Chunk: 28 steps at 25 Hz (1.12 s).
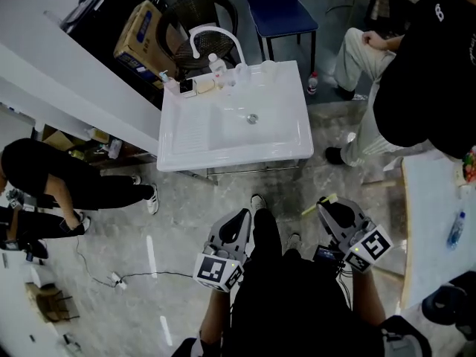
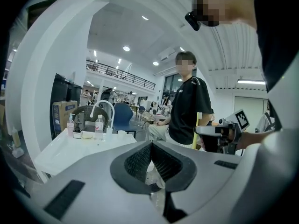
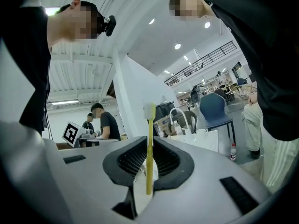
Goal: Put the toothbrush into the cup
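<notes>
The right gripper (image 1: pixel 331 208) is closed on the toothbrush (image 3: pixel 149 139): its ribbed pads pinch the yellow handle at about mid-length. The toothbrush stands upright across the jaws. Its long axis runs top to bottom in the right gripper view, with the head at the top and the butt of the handle hanging below the pads. The white bristles face the left of that picture. The left gripper (image 1: pixel 239 223) has its jaws brought together at the tips with nothing between them.

In the head view both grippers are held low in front of the person, over the grey floor (image 1: pixel 186 222). They are well apart from the white sink (image 1: pixel 223 143), so the toothbrush is well away from it too.

The basin of the sink looks empty apart from its drain (image 1: pixel 252 118). All the small things are lined up along the sink's far edge, under the curved white faucet (image 1: pixel 216 34). A pale cup (image 1: pixel 268 68) stands near the far right corner. It is too small to be sure, but nothing seems to stand up out of it. Left of the cup, along the same edge, are a clear bottle (image 1: pixel 216 65) and a pink pump bottle (image 2: pixel 70 125). The pump bottle is toward the far left corner.

A brown cardboard box (image 1: pixel 140 39) stands on the floor just beyond that corner.
</notes>
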### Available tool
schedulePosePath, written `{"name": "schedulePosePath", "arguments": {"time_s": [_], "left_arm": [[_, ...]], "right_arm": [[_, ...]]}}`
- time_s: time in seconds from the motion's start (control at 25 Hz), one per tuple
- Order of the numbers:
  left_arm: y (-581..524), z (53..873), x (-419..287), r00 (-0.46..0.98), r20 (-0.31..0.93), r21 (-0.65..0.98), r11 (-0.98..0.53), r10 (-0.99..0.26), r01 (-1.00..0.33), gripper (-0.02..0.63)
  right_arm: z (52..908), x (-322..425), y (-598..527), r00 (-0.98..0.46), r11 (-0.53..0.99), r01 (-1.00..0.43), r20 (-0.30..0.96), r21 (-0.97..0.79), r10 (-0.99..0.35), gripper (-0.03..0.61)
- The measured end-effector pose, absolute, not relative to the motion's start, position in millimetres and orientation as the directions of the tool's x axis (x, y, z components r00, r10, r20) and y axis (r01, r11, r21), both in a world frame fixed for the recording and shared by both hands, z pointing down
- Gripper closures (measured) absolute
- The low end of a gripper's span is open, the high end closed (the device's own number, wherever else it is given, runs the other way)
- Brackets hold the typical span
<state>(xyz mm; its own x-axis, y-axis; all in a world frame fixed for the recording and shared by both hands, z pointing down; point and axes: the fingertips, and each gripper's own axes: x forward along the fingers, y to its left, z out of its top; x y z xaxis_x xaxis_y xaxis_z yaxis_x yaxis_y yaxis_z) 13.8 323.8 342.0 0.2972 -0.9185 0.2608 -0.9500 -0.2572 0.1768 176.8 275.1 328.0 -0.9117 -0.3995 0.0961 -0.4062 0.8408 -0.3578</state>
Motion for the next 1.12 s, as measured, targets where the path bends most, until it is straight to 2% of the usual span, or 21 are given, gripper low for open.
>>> {"name": "schedulePosePath", "arguments": {"time_s": [0.48,0.64,0.76,1.12], "left_arm": [[185,328,-70,0.420,0.209,0.197,-0.383,-0.883,-0.903,0.603],[148,328,-102,0.472,0.244,0.167,-0.443,-0.847,-0.881,0.603],[120,327,-123,0.494,0.178,0.175,-0.466,-0.851,-0.867,0.603],[85,352,-140,0.544,0.268,0.229,-0.496,-0.795,-0.838,0.603]], "right_arm": [[309,86,159,-0.879,0.813,-0.474,0.121,-0.337,-0.462,0.529],[302,55,122,-0.863,0.802,-0.502,0.128,-0.324,-0.488,0.529],[300,33,96,-0.852,0.790,-0.518,0.118,-0.329,-0.510,0.529],[299,4,46,-0.836,0.768,-0.544,0.147,-0.336,-0.528,0.529]]}}
